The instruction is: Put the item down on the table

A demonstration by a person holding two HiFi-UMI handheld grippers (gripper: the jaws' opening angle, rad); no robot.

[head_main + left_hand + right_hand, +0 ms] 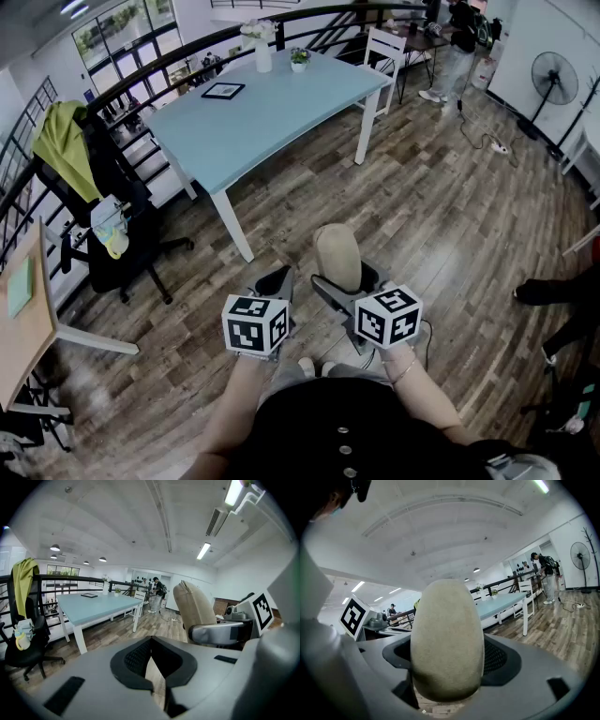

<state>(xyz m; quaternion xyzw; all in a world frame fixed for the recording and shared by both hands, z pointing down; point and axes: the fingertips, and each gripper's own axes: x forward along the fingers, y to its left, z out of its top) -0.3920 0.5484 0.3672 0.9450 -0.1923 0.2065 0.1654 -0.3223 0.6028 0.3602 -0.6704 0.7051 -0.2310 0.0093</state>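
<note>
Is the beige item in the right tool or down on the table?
In the right tool: the beige item sits clamped between its jaws, short of the blue table.

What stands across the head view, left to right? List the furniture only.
Light wooden desk → black office chair draped with a yellow-green jacket → light blue rectangular table → white wooden chair → white standing fan

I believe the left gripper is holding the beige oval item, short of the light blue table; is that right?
Not quite: the right gripper holds the beige oval item, as the right gripper view shows; the left gripper is empty. It is indeed short of the light blue table.
</note>
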